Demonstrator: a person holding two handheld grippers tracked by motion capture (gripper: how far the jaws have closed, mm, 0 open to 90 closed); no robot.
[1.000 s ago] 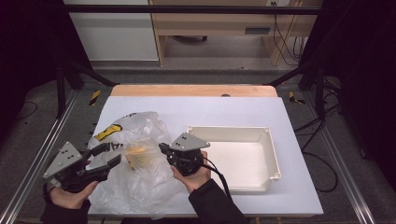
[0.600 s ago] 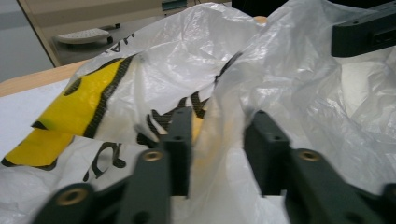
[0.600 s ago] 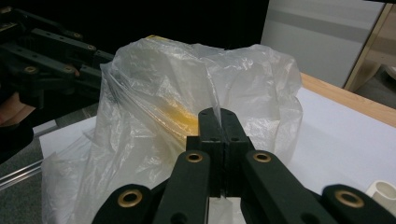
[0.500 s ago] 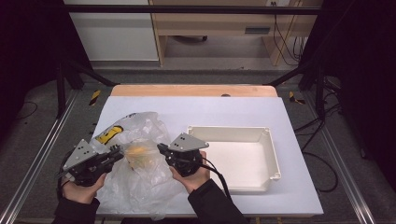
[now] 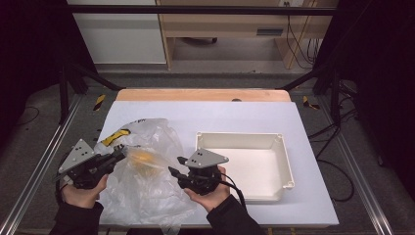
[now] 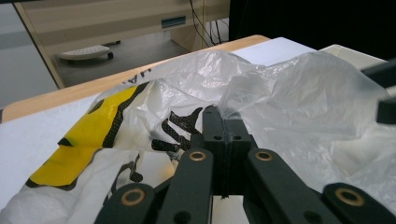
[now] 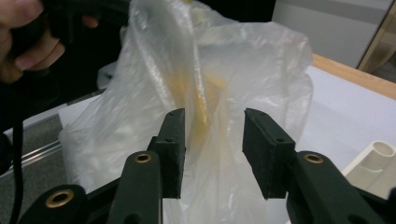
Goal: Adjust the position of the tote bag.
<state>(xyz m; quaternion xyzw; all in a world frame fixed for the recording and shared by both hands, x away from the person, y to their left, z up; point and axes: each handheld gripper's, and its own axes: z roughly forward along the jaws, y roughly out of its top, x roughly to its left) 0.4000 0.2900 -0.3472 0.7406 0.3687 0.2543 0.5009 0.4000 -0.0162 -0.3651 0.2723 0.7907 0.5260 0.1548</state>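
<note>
Plastic bag (clear, something yellow inside) lies lower left of the frame beside the white tray, its edge pinched by the left gripper, while the right gripper gapes before it.

A wooden cabinet stands beyond the table; cables hang beside it.

On my table, the crumpled clear plastic bag with yellow and black print lies on the left half, and the shallow white rectangular plastic tray sits to its right, just beside it. My left gripper is at the bag's left edge; my right gripper is between bag and tray, pointing left into the bag.
</note>
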